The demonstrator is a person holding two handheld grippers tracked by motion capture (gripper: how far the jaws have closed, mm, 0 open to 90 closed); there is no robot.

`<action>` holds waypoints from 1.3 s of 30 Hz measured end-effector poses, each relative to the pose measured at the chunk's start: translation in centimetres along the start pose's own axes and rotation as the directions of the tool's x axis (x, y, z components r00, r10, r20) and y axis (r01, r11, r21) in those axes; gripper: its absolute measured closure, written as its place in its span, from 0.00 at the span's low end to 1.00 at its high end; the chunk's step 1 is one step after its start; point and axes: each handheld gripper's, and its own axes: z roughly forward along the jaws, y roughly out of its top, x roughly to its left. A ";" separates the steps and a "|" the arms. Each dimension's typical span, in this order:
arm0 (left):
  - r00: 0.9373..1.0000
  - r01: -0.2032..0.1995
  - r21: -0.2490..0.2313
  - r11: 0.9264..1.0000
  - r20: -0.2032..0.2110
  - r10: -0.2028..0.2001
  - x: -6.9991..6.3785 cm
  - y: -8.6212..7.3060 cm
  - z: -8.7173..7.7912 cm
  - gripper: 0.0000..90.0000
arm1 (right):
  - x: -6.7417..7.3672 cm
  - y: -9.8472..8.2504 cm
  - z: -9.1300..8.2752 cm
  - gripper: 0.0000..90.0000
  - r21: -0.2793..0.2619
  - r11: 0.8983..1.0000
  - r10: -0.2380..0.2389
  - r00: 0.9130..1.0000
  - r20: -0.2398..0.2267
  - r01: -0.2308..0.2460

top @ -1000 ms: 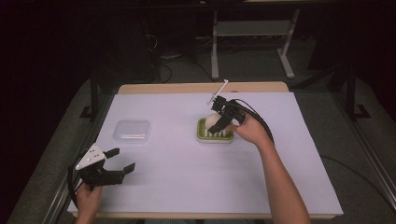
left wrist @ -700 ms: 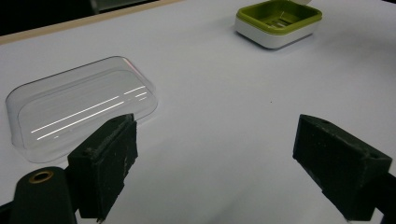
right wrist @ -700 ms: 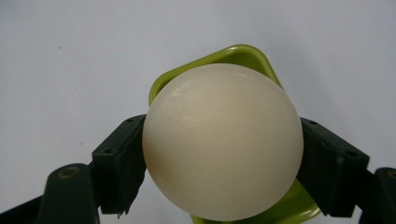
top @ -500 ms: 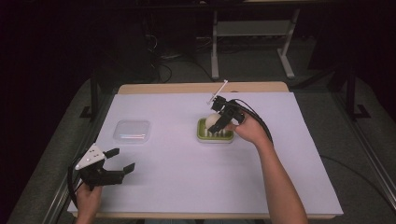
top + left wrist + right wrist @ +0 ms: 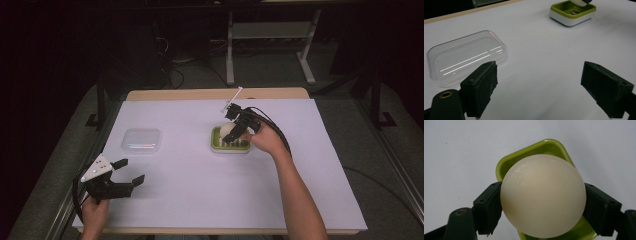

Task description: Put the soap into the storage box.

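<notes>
A white-covered worktop [image 5: 200,200] stood in a dark room. The right gripper [image 5: 234,131] clamped a cream soap ball [image 5: 542,195] just above the green soap dish [image 5: 229,145]. The left gripper [image 5: 120,172] gaped empty near a clear lid [image 5: 142,140].

Right hand-held gripper [image 5: 233,131], over the green soap dish [image 5: 216,143] at mid-desk: a cream, rounded soap [image 5: 228,130] now shows clear of the dish between its jaws, where a second ago that gripper sat low in the dish and hid it. The gripper sits slightly higher above the dish than before. In the right gripper view the soap [image 5: 543,195] hangs above the dish [image 5: 534,148], pads pressed on both sides. Shift is small.
</notes>
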 end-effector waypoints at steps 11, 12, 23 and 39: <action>1.000 0.000 0.001 1.000 -0.001 0.000 0.0 0.0 0.0 0.15 | -0.3 -0.2 0.4 0.25 0.017 1.000 0.013 1.000 -0.001 -0.013; 1.000 -0.002 0.001 1.000 -0.001 0.002 0.0 0.0 0.0 0.15 | -0.3 -0.2 0.5 0.25 0.023 1.000 0.015 1.000 -0.002 -0.015; 1.000 0.001 -0.007 1.000 -0.002 -0.001 0.0 0.0 -0.1 0.15 | -0.5 -0.3 0.9 0.25 0.041 0.999 0.024 1.000 -0.007 -0.024; 1.000 0.002 -0.007 1.000 -0.003 -0.002 0.0 0.0 -0.1 0.15 | -0.7 -0.5 1.7 0.25 0.074 0.996 0.044 0.999 -0.004 -0.044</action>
